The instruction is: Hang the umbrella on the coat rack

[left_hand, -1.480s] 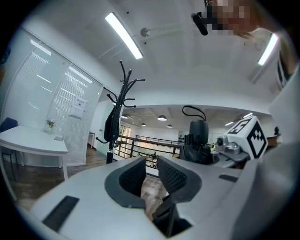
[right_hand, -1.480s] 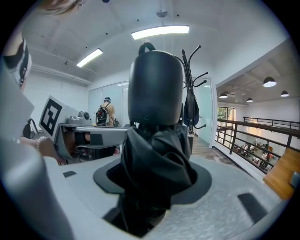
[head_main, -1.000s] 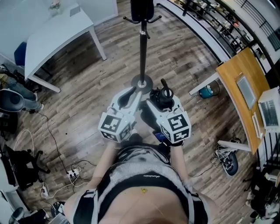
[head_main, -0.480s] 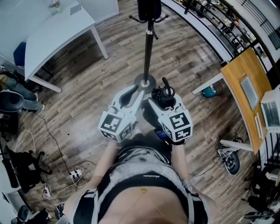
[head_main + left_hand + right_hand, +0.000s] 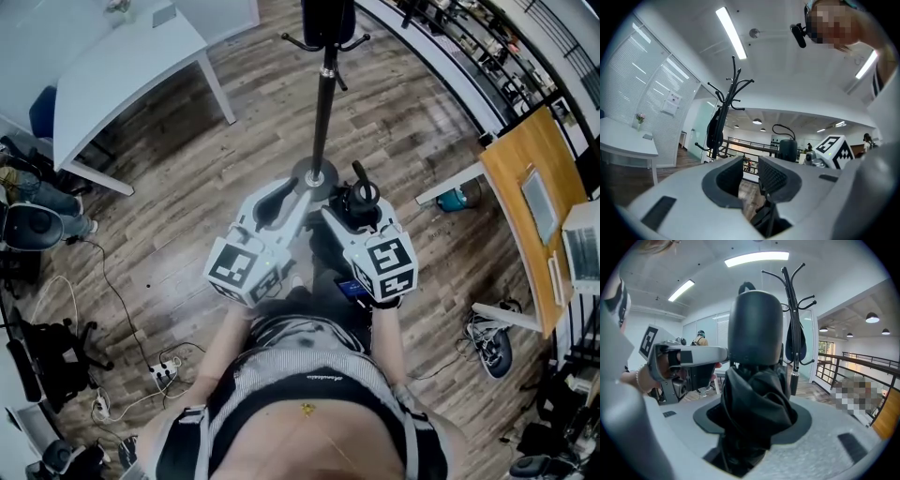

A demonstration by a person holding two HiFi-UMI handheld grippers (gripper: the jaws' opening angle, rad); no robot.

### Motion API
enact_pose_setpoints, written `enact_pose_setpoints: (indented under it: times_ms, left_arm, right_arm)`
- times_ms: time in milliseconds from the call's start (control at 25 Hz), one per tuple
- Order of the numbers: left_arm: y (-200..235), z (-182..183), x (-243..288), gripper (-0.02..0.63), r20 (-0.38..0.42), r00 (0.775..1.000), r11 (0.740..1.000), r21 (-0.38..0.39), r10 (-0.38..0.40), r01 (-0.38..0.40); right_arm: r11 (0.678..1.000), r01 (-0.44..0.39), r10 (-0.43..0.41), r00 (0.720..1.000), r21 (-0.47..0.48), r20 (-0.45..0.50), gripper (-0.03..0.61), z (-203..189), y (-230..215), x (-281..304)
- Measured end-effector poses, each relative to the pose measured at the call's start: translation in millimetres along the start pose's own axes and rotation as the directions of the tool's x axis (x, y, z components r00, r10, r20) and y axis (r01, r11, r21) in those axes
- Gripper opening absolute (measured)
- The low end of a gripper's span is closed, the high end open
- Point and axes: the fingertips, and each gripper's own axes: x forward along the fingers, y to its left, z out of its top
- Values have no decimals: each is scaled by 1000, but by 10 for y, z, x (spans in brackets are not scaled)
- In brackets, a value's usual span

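Dark wood-plank floor [image 5: 187, 187] runs underfoot. A white table [image 5: 112, 66] stands off to the left in front of a wall of white blinds [image 5: 642, 89], and a tan wooden desk [image 5: 525, 178] sits over on the right. Cables and a power strip [image 5: 157, 371] trail across the boards near a black chair [image 5: 47, 361]. Long strip lights [image 5: 731, 32] glow on the white ceiling, and a dark railing [image 5: 848, 363] edges the far side
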Motion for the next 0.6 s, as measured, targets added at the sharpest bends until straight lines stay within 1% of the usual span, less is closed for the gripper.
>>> enact_pose_setpoints:
  times_ms: [80,240,440,600]
  left_arm:
    - [37,19,90,77,-6,1000,1000,-14,-4,4]
    - [142,128,346,77,-4,1000,1000,-17,0,0]
    - [336,201,714,77,27,999,998,-63,-21,23]
    - [472,272,928,77,41,999,998,-63,-8,11]
  right_arm:
    - [1000,-9,9,1000,-2,-8,239,1,-65,78]
    - [999,-43,43,999,-11,-11,239,69,-225,255]
    - [997,-71,71,997,-19,-21,239,153,-460,506]
    - [996,-88,87,996,-23,-23,239,234,-664,654]
